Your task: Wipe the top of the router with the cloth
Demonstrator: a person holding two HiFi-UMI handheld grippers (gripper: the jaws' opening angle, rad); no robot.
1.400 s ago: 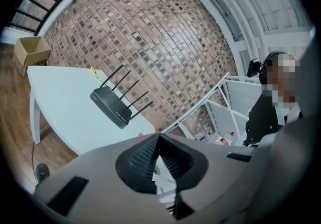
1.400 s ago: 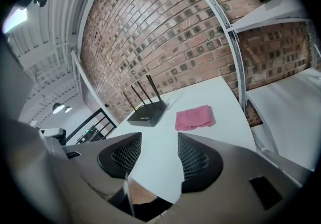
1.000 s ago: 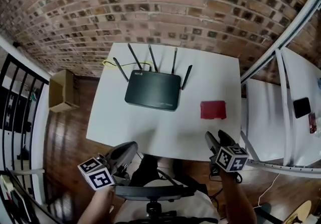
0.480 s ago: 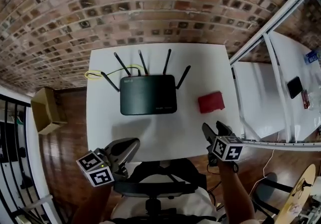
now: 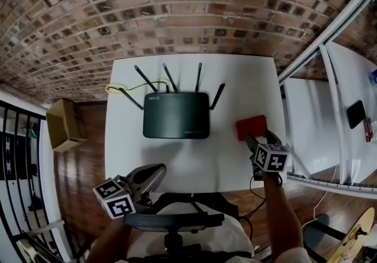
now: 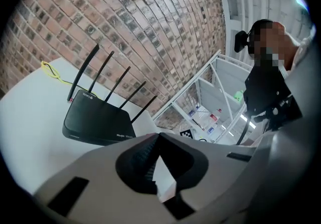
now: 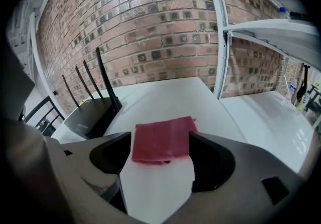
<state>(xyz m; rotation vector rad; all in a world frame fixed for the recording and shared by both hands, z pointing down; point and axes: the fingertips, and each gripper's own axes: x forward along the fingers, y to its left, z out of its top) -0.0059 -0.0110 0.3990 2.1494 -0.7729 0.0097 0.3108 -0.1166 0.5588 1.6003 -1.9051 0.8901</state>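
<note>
Router (image 5: 175,115), black with five aerials, sits at the back of the white surface (image 5: 188,164), by a brick wall (image 5: 177,8). White letters on it say "WiFi6". The red cloth (image 5: 251,126) lies flat to its right, near the side edge. The right tongs (image 5: 261,138) have just been spreading wide; the cloth shows in their gap, not pinched. The left tongs (image 5: 158,169) are pressed together at the front edge. Plain white surface lies between them and the router.

Flat black plastic router (image 5: 175,115); folded red fabric cloth (image 5: 251,127); plain white tabletop (image 5: 188,161); red-brown brick wall (image 5: 177,8), pale mortar grid; thin yellow cable (image 5: 108,88).
</note>
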